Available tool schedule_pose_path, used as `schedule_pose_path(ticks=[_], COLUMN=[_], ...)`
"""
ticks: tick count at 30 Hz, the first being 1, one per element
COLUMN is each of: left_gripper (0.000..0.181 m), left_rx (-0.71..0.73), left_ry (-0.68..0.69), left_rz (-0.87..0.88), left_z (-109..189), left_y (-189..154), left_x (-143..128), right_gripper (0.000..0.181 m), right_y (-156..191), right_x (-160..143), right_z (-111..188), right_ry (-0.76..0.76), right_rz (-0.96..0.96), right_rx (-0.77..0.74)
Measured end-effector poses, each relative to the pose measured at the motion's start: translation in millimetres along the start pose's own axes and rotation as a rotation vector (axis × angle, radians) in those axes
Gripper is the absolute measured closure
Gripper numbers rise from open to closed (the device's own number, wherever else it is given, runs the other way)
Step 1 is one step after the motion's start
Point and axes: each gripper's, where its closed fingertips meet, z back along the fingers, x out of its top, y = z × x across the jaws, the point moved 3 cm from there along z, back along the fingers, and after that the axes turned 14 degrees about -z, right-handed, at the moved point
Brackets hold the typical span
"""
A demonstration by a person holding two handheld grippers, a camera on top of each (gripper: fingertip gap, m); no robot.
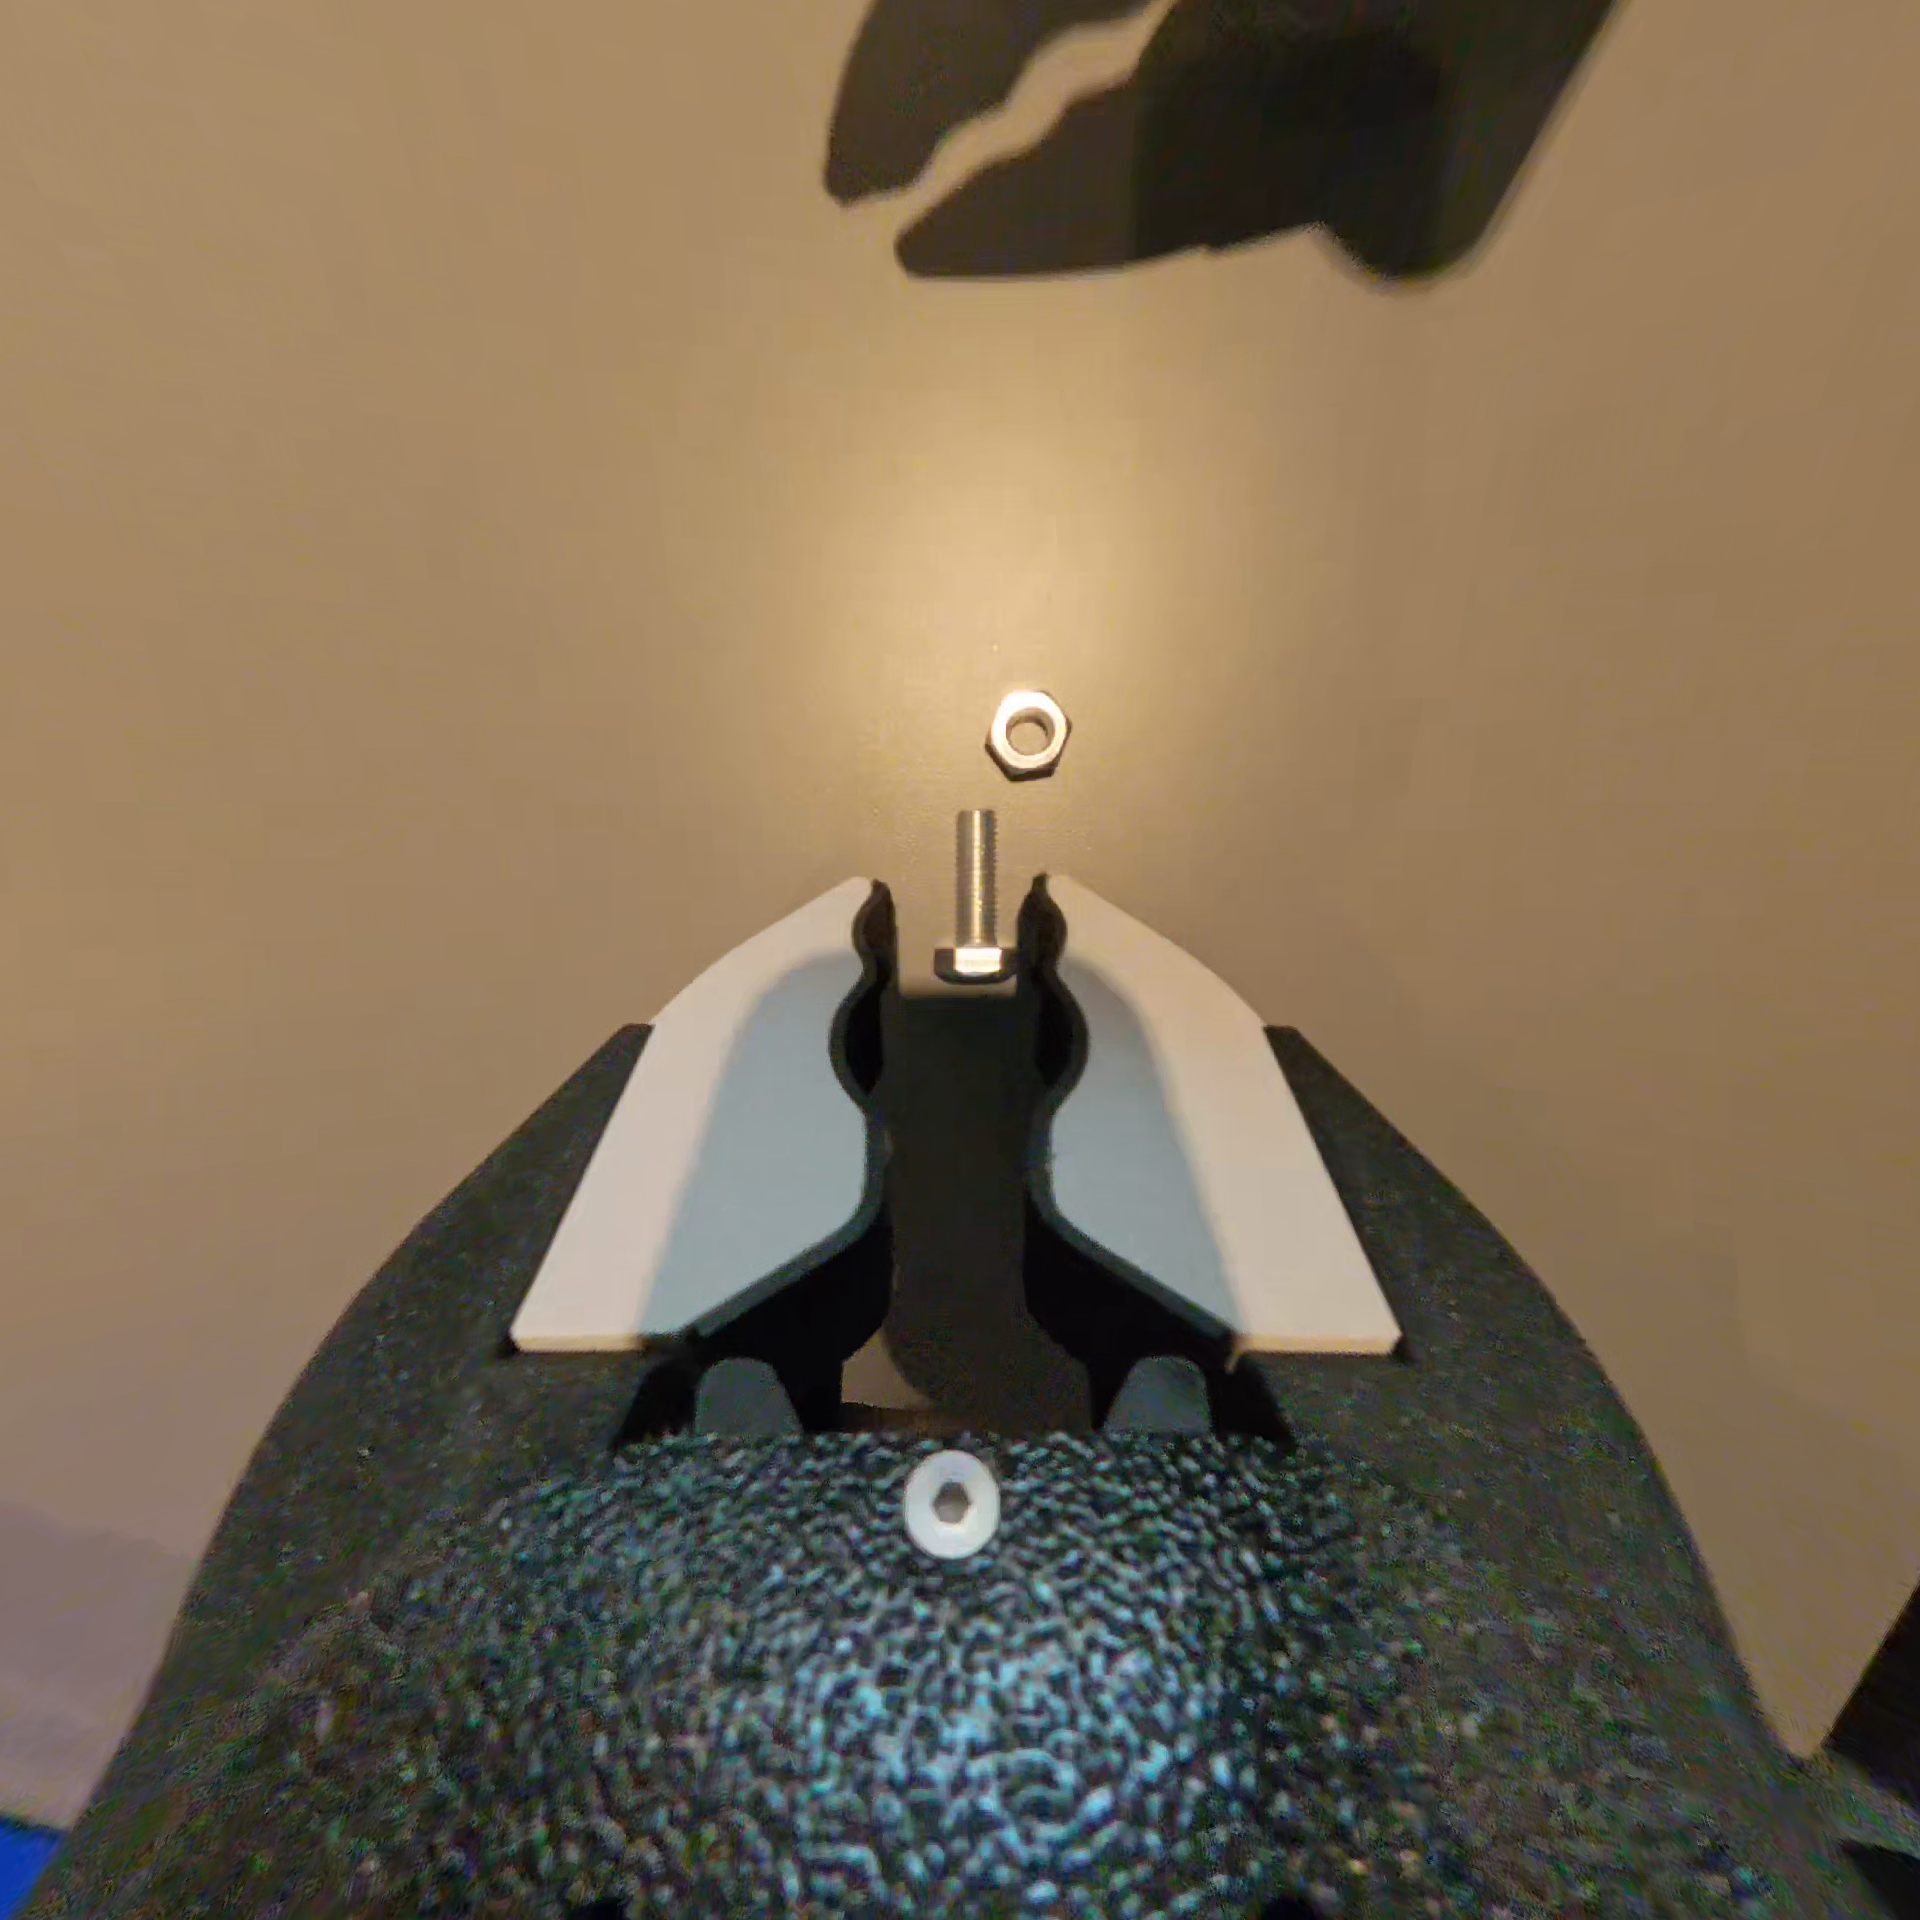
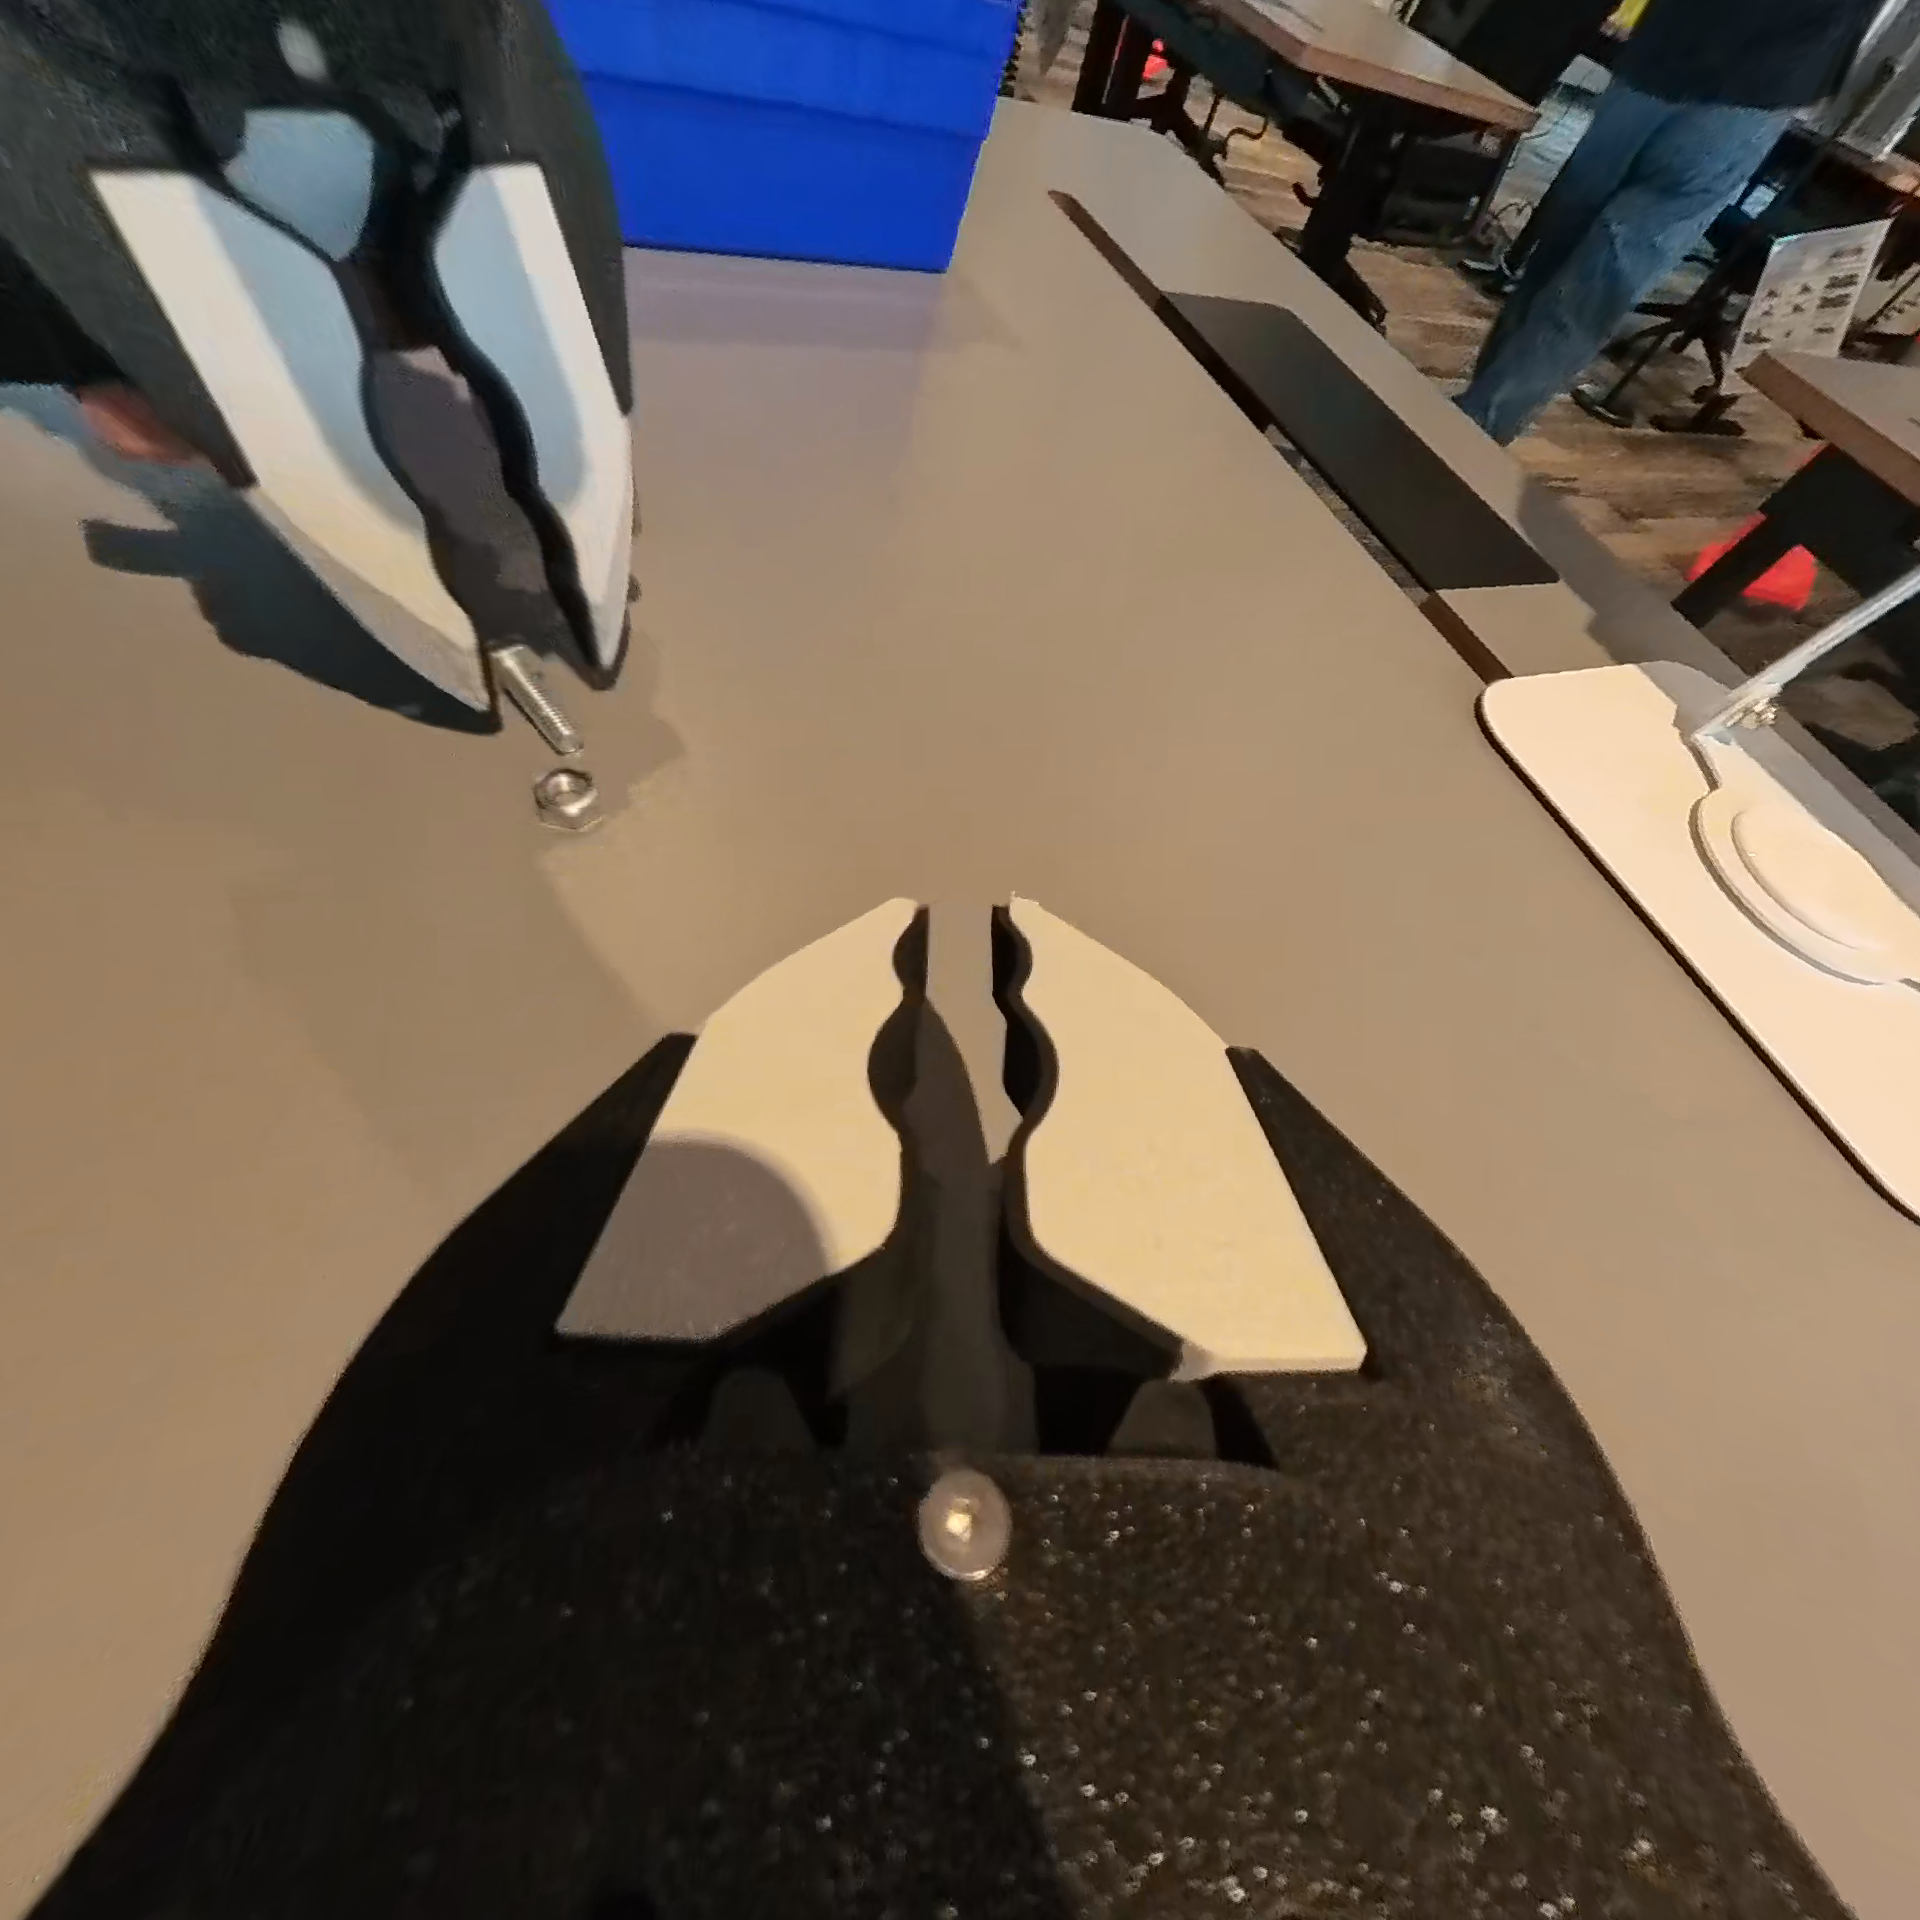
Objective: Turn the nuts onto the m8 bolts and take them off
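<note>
Fingers of the left gripper (image 1: pixel 958 914) pinch the bolt (image 1: pixel 972 896) by its hex head, the threaded shank pointing out past the tips. Just beyond the shank's end, a nut (image 1: pixel 1021 734) lies flat on the table (image 2: pixel 1039 623). Nearer the camera in the right wrist view, the right gripper (image 2: pixel 961 906) hovers empty, its tips a narrow gap apart.

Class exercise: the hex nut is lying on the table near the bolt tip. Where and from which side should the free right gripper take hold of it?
Grip the hex nut across two opposite flats of its outer wall, coming down from above. It lies flat on the table, hole upward, so only the sides offer parallel faces. The right gripper is empty; approach from its own side, away from the bolt in the left gripper.
</note>
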Motion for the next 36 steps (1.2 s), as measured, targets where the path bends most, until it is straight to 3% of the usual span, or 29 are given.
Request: schedule_pose_path(ticks=[6, 13, 23, 32, 36], left_gripper=[0.155, 0.157, 0.166, 0.166, 0.166], left_rx=[0.052, 0.049, 0.057, 0.163, 0.166], left_ry=[-0.135, -0.248, -0.301, -0.445, -0.439], left_rz=[0.029, 0.049, 0.064, 0.089, 0.083], left_z=[5.6, -4.8, -6.0, 10.9, 10.0], left_y=[-2.8, -5.4, -2.7, 10.4, 10.0], left_x=[-19.9, -14.9, -15.8, -14.7, -14.6], right_gripper=[0.167, 0.165, 0.158, 0.155, 0.167], right_y=[9.0, 39.6, 67.5, 83.8, 85.1], right_x=[-1.1, 9.0, 4.2, -11.1, -11.2], right_z=[-4.3, -18.8, -44.4, -62.2, -64.7], right_ry=[0.025, 0.020, 0.174, 0.357, 0.371], right_rz=[0.034, 0.002, 0.061, 0.149, 0.139], right_rx=[0.042, 0.189, 0.301, 0.334, 0.327])
